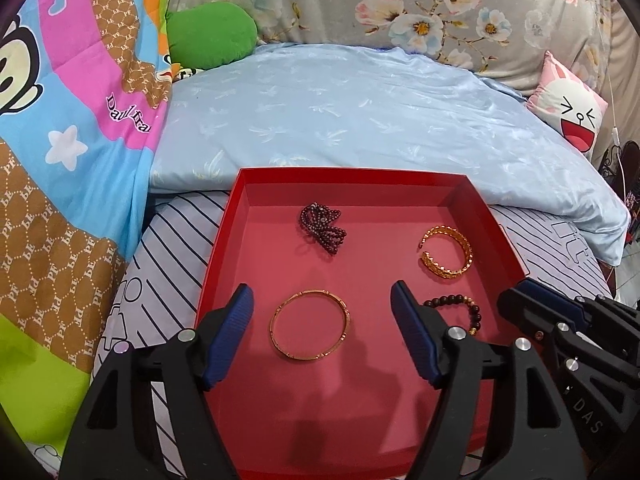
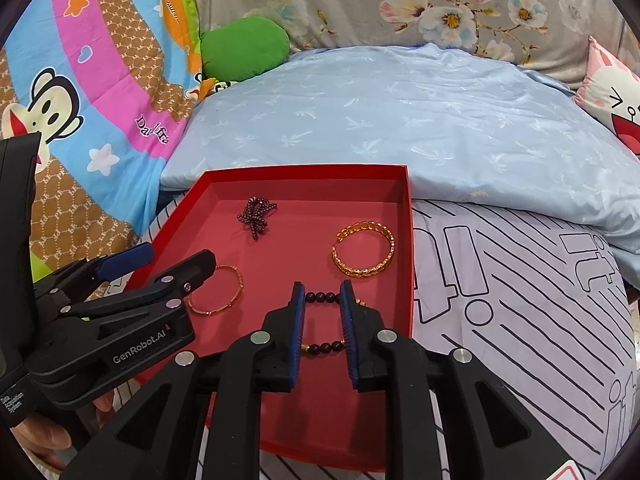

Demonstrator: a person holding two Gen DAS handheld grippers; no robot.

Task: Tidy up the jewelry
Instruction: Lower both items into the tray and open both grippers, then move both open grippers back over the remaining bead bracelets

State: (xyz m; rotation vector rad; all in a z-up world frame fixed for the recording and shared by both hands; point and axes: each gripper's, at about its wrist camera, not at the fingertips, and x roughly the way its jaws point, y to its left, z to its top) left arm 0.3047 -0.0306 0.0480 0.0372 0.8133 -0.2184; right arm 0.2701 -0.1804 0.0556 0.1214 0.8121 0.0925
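Observation:
A shallow red tray (image 1: pixel 216 248) (image 2: pixel 410 260) lies on the bed and holds four pieces. My left gripper (image 1: pixel 322 292) (image 2: pixel 176 256) hangs open just above a thin gold bangle (image 1: pixel 273 328) (image 2: pixel 240 284), touching nothing. A dark beaded bracelet (image 1: pixel 448 301) (image 2: pixel 322 297) rests on the tray floor. My right gripper (image 2: pixel 322 285) hovers over it with a narrow gap, and the beads show between and beside its blue pads (image 2: pixel 298 320). Farther back lie a wide gold cuff (image 1: pixel 466 256) (image 2: pixel 390 246) and a bunched dark bead string (image 1: pixel 322 226) (image 2: pixel 258 216).
The tray sits on a striped sheet (image 2: pixel 520 300), right behind a folded light blue quilt (image 1: pixel 340 112). A cartoon blanket (image 1: pixel 60 160) rises on the left beside a green cushion (image 1: pixel 212 36). A pink rabbit pillow (image 1: pixel 568 108) leans at far right. A hand (image 2: pixel 36 440) grips the left tool.

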